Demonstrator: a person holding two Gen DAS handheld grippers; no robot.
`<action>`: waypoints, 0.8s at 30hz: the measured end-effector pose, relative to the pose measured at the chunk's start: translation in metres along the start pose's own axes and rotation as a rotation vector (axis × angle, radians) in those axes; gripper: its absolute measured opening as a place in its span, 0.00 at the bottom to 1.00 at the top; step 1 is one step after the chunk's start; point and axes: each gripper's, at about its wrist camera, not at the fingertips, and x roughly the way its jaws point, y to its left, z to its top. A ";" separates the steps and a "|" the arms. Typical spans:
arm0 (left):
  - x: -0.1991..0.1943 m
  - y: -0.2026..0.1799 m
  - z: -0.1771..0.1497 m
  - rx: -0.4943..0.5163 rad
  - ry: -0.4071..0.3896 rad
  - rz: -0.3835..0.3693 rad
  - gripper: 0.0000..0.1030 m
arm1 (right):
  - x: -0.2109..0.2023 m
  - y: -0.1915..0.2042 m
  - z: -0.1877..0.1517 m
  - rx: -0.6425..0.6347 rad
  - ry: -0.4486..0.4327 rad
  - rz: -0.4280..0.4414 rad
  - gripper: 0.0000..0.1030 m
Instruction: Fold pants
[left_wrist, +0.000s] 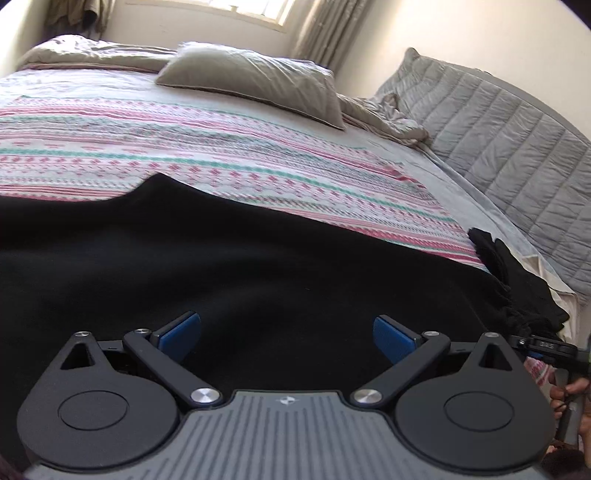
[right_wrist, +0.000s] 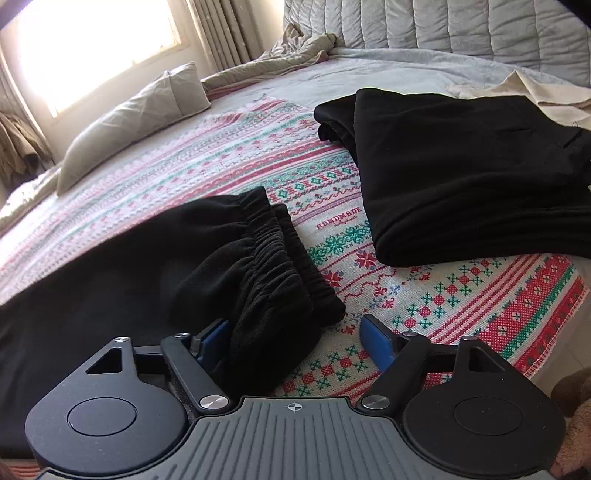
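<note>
- Fingers of the left gripper (left_wrist: 287, 338) stand spread wide, blue pads apart, holding nothing; only flat black cloth lies under and beyond them.
- Fingers of the right gripper (right_wrist: 295, 338) stand partly open. A bunched fold of the black pants (right_wrist: 207, 258) sits between them against the left pad, while the right pad (right_wrist: 376, 343) stands clear over the blanket, so no grip shows.
- Pants spread from that fold leftward across the near part of the bed, with the gathered elastic waistband (right_wrist: 273, 251) just beyond the right gripper's fingers.
- Patterned blanket (right_wrist: 461, 295), in red, green and white, lies beneath the pants and runs to the far side.
- Folded black garment (right_wrist: 461, 166) rests farther right on the blanket, apart from the pants.
- Grey pillow (left_wrist: 255, 81) lies far off near the window (right_wrist: 92, 44), and a quilted grey headboard (left_wrist: 498, 140) lines the bed's right edge.
</note>
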 end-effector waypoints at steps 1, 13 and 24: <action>0.004 -0.004 -0.001 0.004 0.010 -0.013 1.00 | 0.001 0.004 0.000 -0.011 -0.002 -0.008 0.56; 0.026 -0.020 -0.010 -0.053 0.078 -0.148 1.00 | -0.049 0.067 0.003 -0.175 -0.259 0.077 0.19; 0.043 -0.014 -0.009 -0.290 0.080 -0.419 1.00 | -0.048 0.183 -0.022 -0.510 -0.240 0.227 0.19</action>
